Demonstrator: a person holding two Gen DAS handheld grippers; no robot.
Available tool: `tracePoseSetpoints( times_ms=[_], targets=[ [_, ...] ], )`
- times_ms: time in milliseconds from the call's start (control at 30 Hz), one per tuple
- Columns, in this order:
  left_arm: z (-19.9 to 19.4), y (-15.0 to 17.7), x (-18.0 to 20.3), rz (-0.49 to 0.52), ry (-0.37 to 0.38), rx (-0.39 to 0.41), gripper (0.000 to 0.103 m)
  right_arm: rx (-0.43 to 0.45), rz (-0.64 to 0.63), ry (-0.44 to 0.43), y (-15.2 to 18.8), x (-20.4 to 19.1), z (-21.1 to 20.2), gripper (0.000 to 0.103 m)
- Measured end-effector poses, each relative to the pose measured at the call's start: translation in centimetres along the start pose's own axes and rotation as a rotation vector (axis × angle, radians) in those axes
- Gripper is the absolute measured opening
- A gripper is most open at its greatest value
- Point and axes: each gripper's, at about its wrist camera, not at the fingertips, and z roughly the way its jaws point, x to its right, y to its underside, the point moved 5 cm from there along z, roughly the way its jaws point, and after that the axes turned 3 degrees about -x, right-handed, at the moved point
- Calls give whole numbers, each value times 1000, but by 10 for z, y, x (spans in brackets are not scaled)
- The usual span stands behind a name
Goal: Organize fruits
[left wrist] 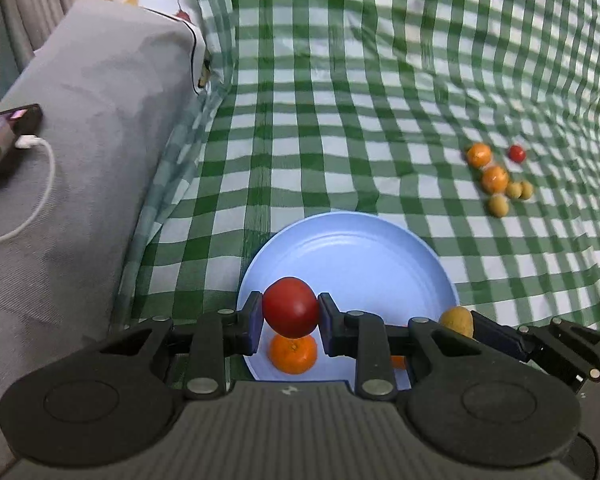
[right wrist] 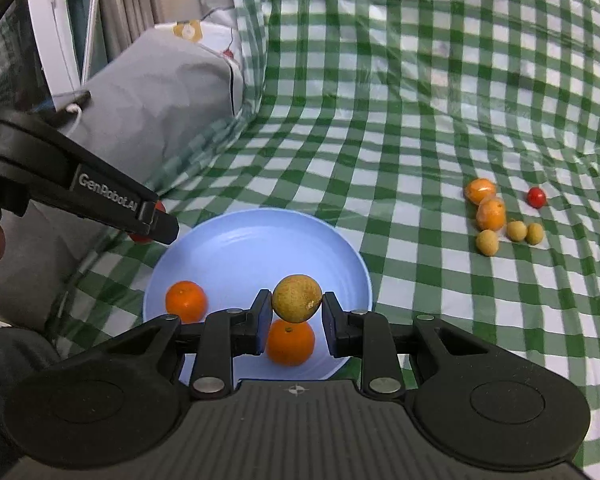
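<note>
Both claws come first in their own views, each clamped on a fruit above the blue plate. Left claw pinches a red tomato at its widest part, so the round skin cannot slip out, and hangs over an orange lying in the plate. Right claw squeezes a tan-green fruit the same way, over a second orange; a third orange sits toward the plate's left side. Judging by this, the plate is the collecting spot and both fruits are about to be set down in it. More fruit waits in a cluster on the checked cloth, well apart from the plate.
</note>
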Motion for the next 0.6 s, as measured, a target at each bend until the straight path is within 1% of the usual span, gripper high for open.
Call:
tracePoseSetpoints(
  times_ms=[133,200,233,267,300,333,367,400,467,533,567,600],
  targets=[
    [19,1,-4,17,-24,-36,32,-26,-21,-11,-2,-2,17,28],
    [24,2,-4,27,-16,-52,33,-37,-31,-14,-4,-3,24,28],
    [25,2,-4,34,-11,-51,44,-43,-29,-18,-5,-3,26,29],
    [23,2,-2,42,1,-41,71,-47,-22,-21,-8,-2,27,29],
    [18,1,-1,50,9,-17,86,-46,-13,-17,-10,-1,27,34],
    [11,0,0,52,0,18,103,-46,-11,-8,-13,0,26,42],
    [3,0,0,51,-21,62,103,-47,-9,11,-15,2,23,59],
    [-4,0,1,64,-39,84,103,-41,-3,30,-16,3,18,74],
    [-9,1,4,98,-53,55,103,-32,4,54,-16,5,6,85],
    [-16,9,2,94,-84,19,103,-37,0,62,-11,6,-8,90],
    [-20,13,2,88,-95,8,103,-44,1,68,-8,6,-16,95],
    [-26,18,0,82,-103,-3,103,-46,5,75,-3,5,-25,97]
  ],
)
